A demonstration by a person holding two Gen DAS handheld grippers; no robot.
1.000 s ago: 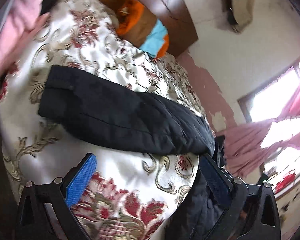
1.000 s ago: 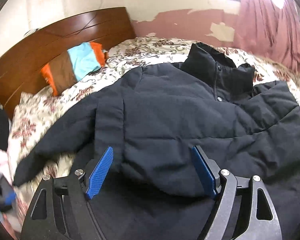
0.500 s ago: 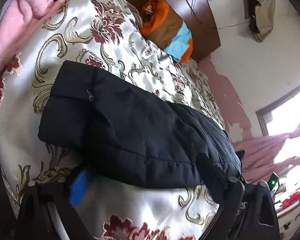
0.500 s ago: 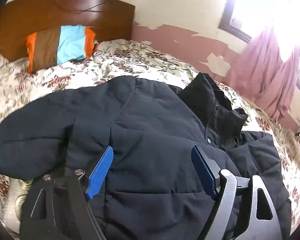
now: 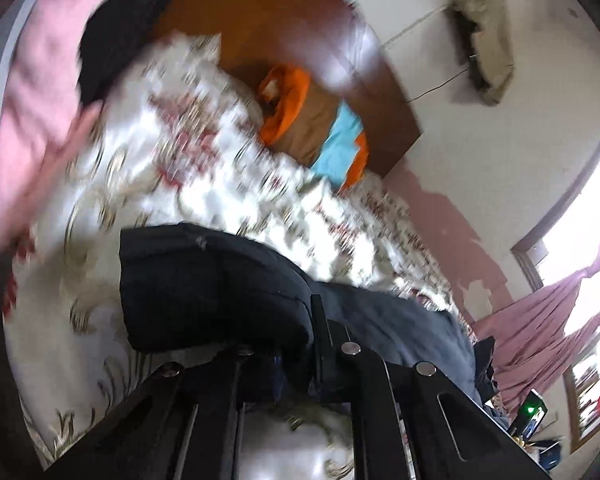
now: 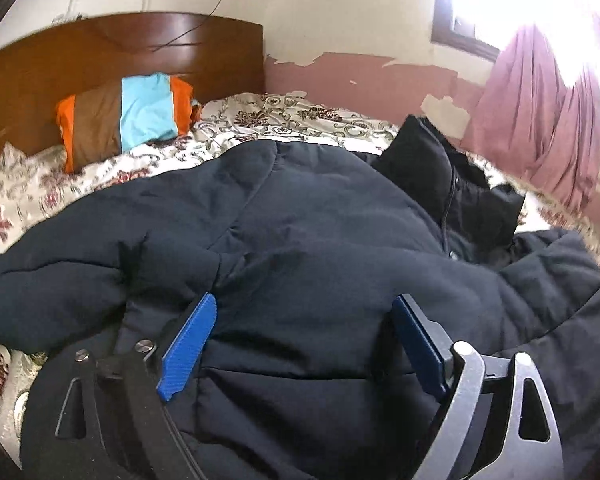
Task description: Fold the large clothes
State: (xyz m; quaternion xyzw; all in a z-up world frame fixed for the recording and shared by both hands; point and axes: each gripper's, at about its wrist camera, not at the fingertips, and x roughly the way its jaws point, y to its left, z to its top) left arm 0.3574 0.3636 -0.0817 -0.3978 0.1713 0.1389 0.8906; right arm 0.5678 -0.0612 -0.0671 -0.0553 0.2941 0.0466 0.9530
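Left hand-held gripper [image 5: 296, 356] has just clamped the jacket [image 6: 320, 240] sleeve [image 5: 212, 284], right hand-held gripper [image 6: 304, 344] open over its body, folding barely begun

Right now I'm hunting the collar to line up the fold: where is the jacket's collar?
In the right wrist view the collar stands upper right on the black jacket, beside the pink curtain.

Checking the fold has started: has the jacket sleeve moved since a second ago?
Yes. The sleeve now sits pinched in the left gripper, whose jaws have just closed on it, and its cuff has lifted off the bedspread toward the headboard.
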